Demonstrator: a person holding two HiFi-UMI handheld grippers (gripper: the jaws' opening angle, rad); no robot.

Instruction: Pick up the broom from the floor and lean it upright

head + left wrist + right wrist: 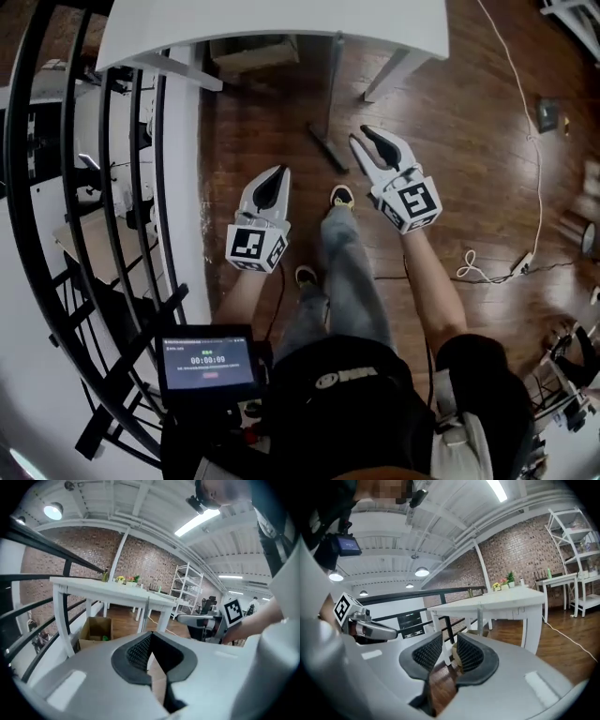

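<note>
Broom against table edge, open floor rightward

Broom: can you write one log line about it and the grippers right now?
broom: upright, leaning on white table | left gripper: fingers shut, empty | right gripper: fingers open, empty

Readable text: one timer on a screen; the other markings are carrying no legible words.

A small dark rectangular screen in front of the person's chest is displaying white digits that seem to be reading 00:00:09. A tiny green line above them and a red bar below are showing too small to read. A white oval logo on the black shirt is appearing too blurred to read. A black-and-white square marker is sitting on the left gripper and another on the right gripper, both carrying patterns rather than letters.
</note>
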